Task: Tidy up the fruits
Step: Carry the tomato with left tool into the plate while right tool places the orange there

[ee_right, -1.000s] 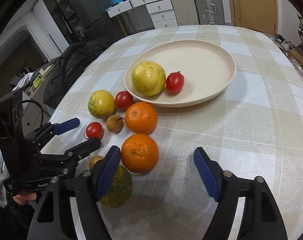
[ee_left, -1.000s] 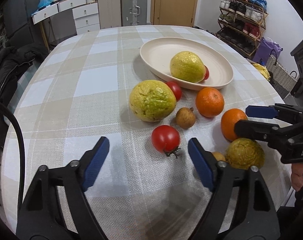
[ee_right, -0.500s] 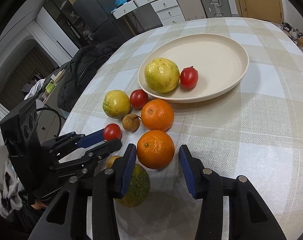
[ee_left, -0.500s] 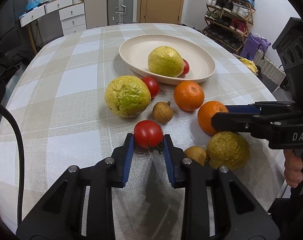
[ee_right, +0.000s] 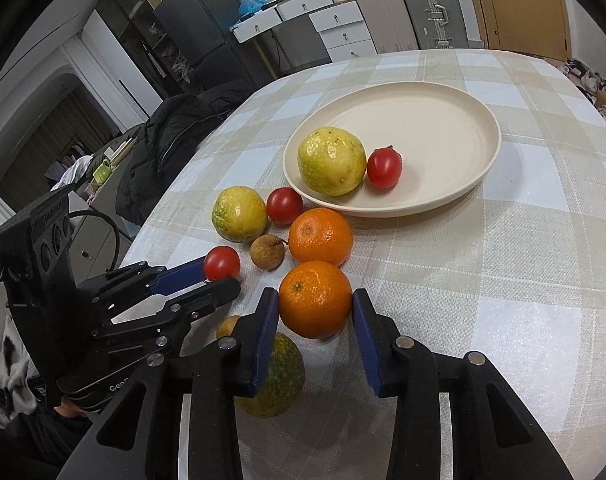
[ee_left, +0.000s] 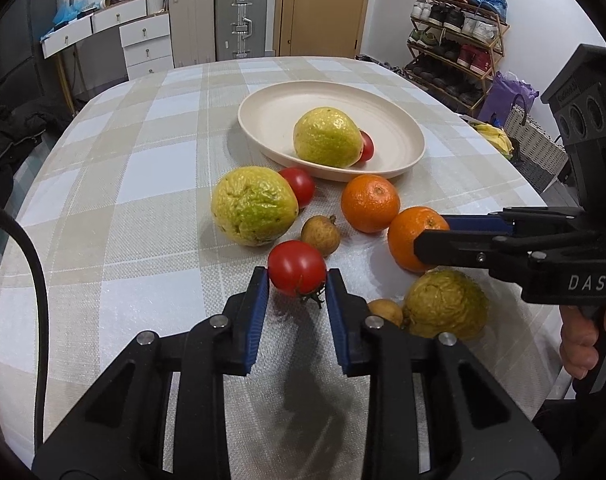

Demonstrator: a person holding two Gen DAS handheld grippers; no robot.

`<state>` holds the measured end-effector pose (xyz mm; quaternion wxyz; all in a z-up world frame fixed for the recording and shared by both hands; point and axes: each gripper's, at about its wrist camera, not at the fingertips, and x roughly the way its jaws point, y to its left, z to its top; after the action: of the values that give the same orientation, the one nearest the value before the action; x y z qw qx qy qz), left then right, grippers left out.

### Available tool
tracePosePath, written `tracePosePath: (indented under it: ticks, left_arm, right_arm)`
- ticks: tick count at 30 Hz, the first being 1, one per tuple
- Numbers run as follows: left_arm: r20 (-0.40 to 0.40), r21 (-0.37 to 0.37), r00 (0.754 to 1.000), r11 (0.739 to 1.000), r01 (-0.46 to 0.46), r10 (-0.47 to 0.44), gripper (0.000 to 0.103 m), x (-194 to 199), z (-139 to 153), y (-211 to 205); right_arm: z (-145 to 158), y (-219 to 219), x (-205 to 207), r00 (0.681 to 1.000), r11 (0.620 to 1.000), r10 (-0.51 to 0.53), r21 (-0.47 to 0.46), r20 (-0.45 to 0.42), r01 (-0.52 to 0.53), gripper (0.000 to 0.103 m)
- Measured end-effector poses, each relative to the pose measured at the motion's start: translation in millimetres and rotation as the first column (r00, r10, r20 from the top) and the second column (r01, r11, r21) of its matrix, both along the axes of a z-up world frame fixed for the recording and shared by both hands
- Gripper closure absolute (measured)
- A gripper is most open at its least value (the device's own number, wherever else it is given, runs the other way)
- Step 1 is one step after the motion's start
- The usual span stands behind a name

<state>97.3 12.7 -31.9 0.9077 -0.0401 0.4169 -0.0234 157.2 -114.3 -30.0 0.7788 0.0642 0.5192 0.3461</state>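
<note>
My left gripper (ee_left: 297,280) is shut on a red tomato (ee_left: 297,266) at the near side of the checked table; it also shows in the right wrist view (ee_right: 221,263). My right gripper (ee_right: 315,306) is shut on an orange (ee_right: 315,299), seen from the side in the left wrist view (ee_left: 413,236). A cream plate (ee_left: 383,124) beyond holds a yellow-green guava (ee_left: 327,137) and a tomato (ee_right: 384,167). On the cloth lie a second guava (ee_left: 253,211), a tomato (ee_left: 301,186), another orange (ee_left: 370,203) and a small brown fruit (ee_left: 321,235).
A dull green-yellow fruit (ee_left: 445,305) and a small tan fruit (ee_left: 385,312) lie by the table's near right edge. A dark coat (ee_right: 175,136) hangs on a chair left of the table. Drawers, suitcases and a shoe rack (ee_left: 455,40) stand behind.
Both grippers moved forward and closed, the left onto the near tomato and the right onto the near orange. The other fruits have not moved.
</note>
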Motion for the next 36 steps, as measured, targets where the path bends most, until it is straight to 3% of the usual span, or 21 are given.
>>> tracePosePath:
  ticks: [11,24,36]
  left_arm:
    - [0.047,-0.013,0.999,1.000,-0.010,0.011,0.077,-7,14,2]
    - [0.133,-0.013,0.991,1.000,-0.025,0.027,0.077,-16,36,0]
    - [0.158,-0.008,0.987,1.000,-0.016,0.017,0.077,-6,46,-8]
  right_arm:
    - [10,-17,6,1.000,0.999,-0.023,0.038,0.012,0.022,0.065]
    - [30,-37,5,0.990,0.991,-0.095,0.105,0.100,0.084,0.065]
    - [32,-53,19,0.981,0.981,-0.163,0.124,0.105,0.149,0.065]
